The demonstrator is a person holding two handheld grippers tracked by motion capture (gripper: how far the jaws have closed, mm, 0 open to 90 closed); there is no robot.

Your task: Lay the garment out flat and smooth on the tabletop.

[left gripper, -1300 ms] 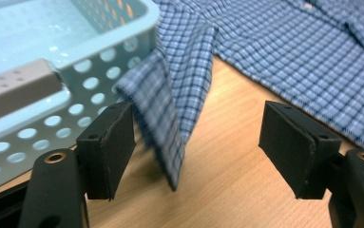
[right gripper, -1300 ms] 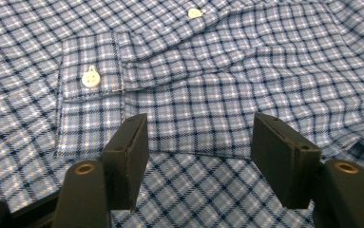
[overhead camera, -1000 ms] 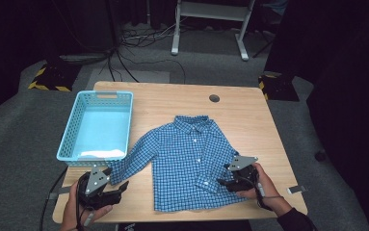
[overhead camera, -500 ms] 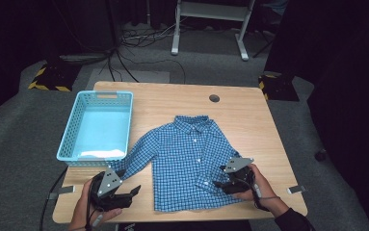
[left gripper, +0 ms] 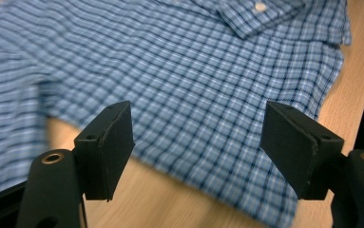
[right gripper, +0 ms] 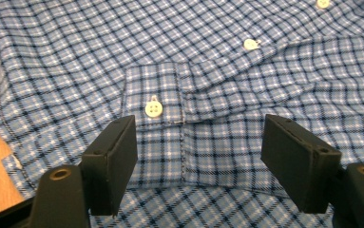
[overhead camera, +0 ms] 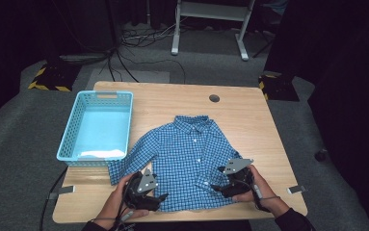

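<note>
A blue checked shirt [overhead camera: 187, 154] lies flat, collar away from me, in the middle of the wooden table [overhead camera: 249, 125]. Its left sleeve [overhead camera: 129, 156] stretches toward the basket. The other sleeve is folded onto the front, and its buttoned cuff [right gripper: 155, 102] lies just beyond my right gripper [right gripper: 198, 152]. That gripper [overhead camera: 217, 186] sits at the shirt's lower right edge; its jaws have just been opening and stand open, with only flat cloth under them. My left gripper [overhead camera: 160, 197] is at the lower left hem, open [left gripper: 198, 147] above the hem [left gripper: 203, 166] and bare wood.
A light blue plastic basket [overhead camera: 66, 139] stands at the table's left, touching the sleeve end. A round cable hole [overhead camera: 214, 98] is near the far edge. Beyond the table are floor cables and a white stand leg [overhead camera: 175, 29].
My left gripper has moved right, from the table's left front corner to the shirt's lower hem. The right hand has stayed about where it was.
</note>
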